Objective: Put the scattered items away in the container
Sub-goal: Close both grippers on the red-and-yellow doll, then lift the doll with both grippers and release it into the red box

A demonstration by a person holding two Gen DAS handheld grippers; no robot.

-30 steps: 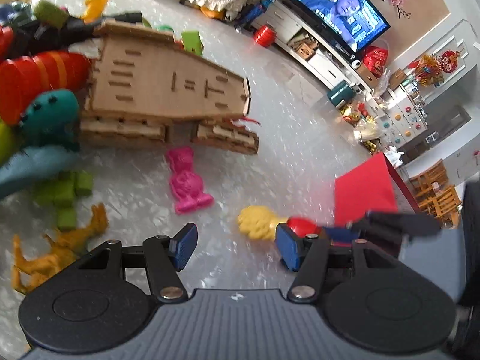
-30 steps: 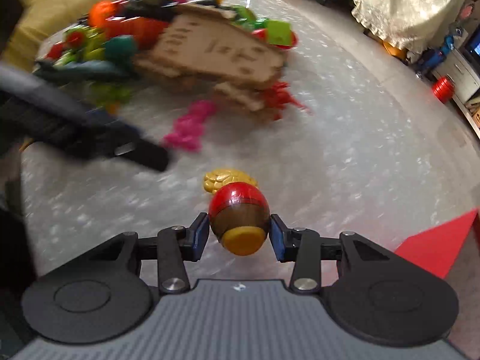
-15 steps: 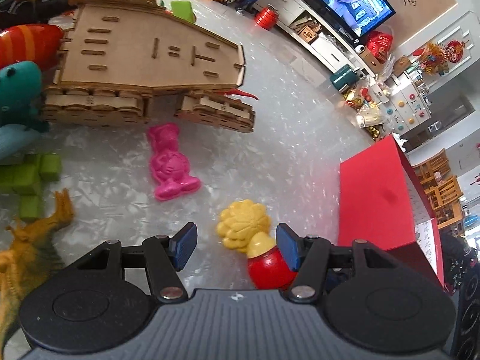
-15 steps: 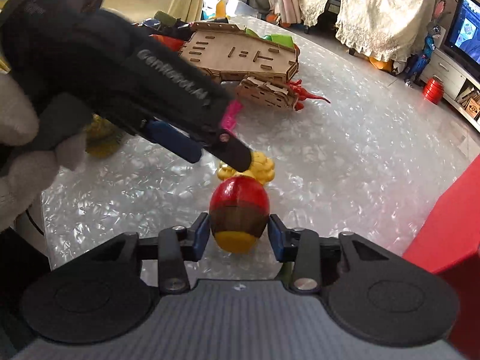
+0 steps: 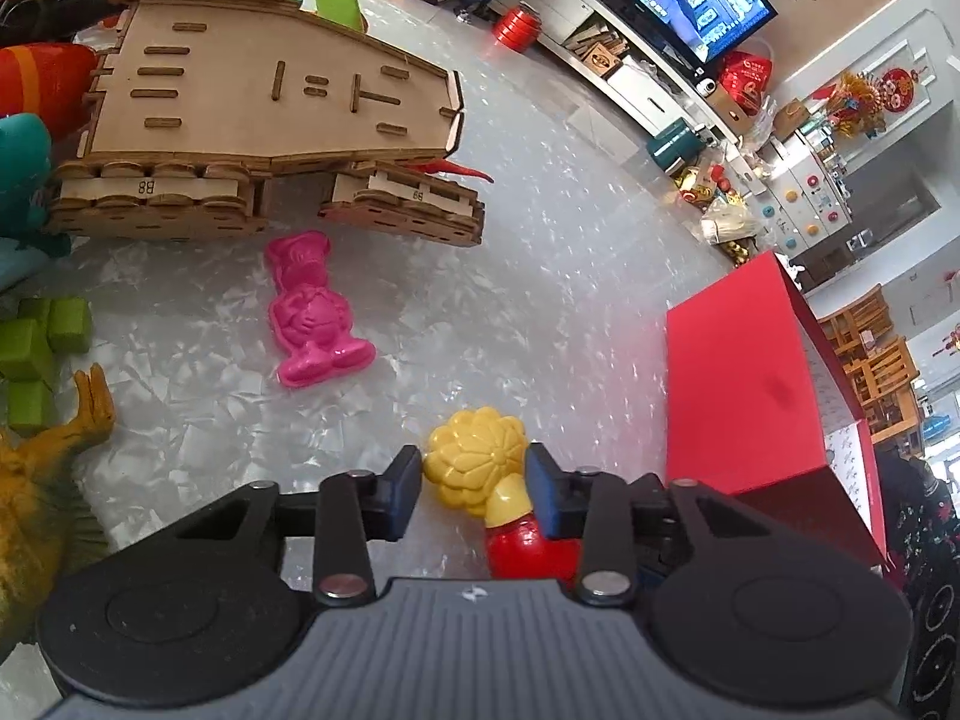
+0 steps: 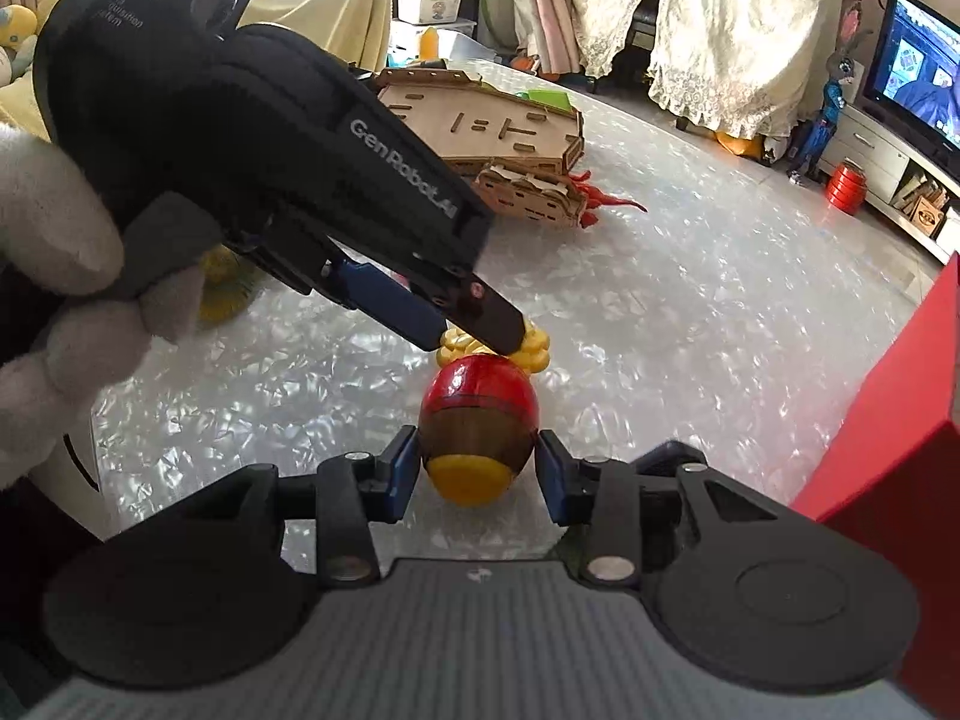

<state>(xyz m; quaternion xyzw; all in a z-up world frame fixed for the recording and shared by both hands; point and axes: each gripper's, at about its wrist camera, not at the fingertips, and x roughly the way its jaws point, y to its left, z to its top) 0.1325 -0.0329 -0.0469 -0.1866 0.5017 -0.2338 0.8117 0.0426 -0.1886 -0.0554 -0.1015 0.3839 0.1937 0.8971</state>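
Red-and-brown egg-shaped toy with a yellow end lay on the pearly white tabletop, sitting right between the pads of your right gripper. Those jaws stood about egg-width apart; the pads looked close to the sides, but I could not tell if they pressed or only bracketed it.

Just past the egg's far tip, touching it, was the yellow flower-shaped plastic mould. Your left gripper had its jaws partly open with the flower between the pads; the left pad sat at its edge, the right pad just beside it, so contact on both sides was not clear. The left one came in at an angle from your gloved hand, probably so both tools fit around two touching toys without clashing.

The red cardboard box stood to the right of both jaws, near; its inside was not visible, so how full it was stayed unknown. Both toys were outside it.

Ahead of the left jaws, to the left, lay the pink figure-shaped mould, beyond that the laser-cut plywood model. Far left of the jaws: green blocks and an orange-brown rubber dinosaur. All on the table, loose.

My guess: you lined up a double pick, one toy per jaw, box kept close for a short carry.
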